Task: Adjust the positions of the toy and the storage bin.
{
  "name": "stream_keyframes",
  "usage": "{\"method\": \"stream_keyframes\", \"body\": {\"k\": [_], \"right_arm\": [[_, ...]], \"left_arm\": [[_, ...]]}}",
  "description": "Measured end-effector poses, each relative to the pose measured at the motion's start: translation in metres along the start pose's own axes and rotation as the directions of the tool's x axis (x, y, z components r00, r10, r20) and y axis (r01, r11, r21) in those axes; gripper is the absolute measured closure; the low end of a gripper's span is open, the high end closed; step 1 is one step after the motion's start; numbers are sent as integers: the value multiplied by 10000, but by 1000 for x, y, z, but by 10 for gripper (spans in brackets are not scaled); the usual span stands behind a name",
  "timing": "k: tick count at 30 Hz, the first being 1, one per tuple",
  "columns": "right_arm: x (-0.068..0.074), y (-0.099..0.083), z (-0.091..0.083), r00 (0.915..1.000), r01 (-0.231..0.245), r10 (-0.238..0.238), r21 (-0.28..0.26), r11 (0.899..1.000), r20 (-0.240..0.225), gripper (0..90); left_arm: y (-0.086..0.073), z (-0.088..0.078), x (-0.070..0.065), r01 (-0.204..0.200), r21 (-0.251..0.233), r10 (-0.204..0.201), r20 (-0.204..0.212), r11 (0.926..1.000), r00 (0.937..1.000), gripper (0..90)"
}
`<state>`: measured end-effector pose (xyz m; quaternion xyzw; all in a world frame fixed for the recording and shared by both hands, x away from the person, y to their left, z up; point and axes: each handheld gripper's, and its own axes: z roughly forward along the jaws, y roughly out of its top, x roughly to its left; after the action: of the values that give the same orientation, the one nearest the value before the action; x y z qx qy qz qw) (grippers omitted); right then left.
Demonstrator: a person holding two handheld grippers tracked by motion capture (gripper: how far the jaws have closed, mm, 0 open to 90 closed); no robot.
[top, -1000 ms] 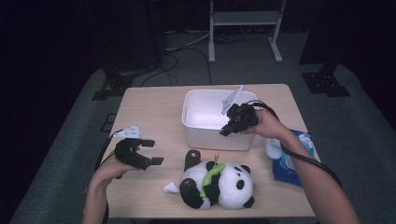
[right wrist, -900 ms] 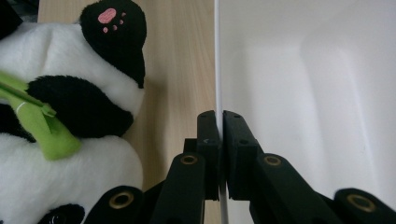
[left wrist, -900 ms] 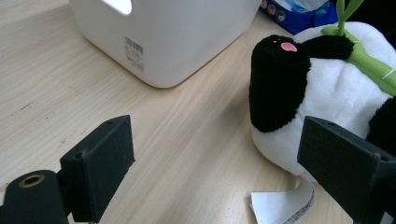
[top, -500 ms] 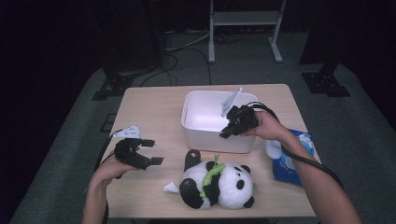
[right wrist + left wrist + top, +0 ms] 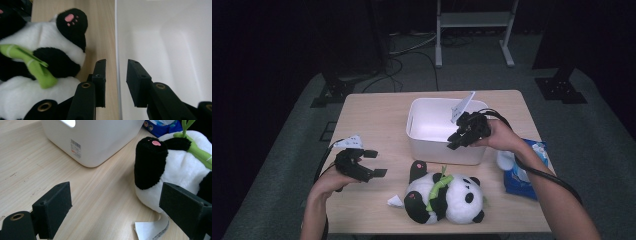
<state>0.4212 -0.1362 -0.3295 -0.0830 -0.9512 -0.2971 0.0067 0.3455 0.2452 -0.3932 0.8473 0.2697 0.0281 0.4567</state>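
A white plastic bin [image 5: 438,150] stands in the middle of the table, and the right gripper view looks into its bare inside [image 5: 162,37]. My right gripper [image 5: 454,143] hangs over the bin's front rim. Its jaws have just been opening and now straddle the rim with a small gap on each side [image 5: 116,80]. A plush panda [image 5: 447,197] with a green bamboo stalk lies in front of the bin. Left of the panda [image 5: 175,170], my left gripper [image 5: 377,163] rests low over the table, wide open [image 5: 115,205] with nothing between its fingers.
The panda's white paper tag [image 5: 394,201] lies on the wood by its side. A blue packet [image 5: 519,177] with a white item on it sits at the table's right edge. The wooden table [image 5: 372,115] ends close behind the bin, with dark floor and stands beyond.
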Motion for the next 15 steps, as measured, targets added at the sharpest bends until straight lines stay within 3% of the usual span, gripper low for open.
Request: {"method": "stream_keyframes", "body": {"k": [8, 15], "right_arm": [[13, 1, -16, 10000, 46, -49, -493, 9988, -41, 599], [24, 1, -24, 9999, 154, -151, -539, 9984, 60, 556]], "left_arm": [[-1, 1, 1, 76, 42, -76, -1, 10000, 10000, 95], [-2, 2, 0, 105, 69, -105, -8, 9999, 9999, 95]]}}
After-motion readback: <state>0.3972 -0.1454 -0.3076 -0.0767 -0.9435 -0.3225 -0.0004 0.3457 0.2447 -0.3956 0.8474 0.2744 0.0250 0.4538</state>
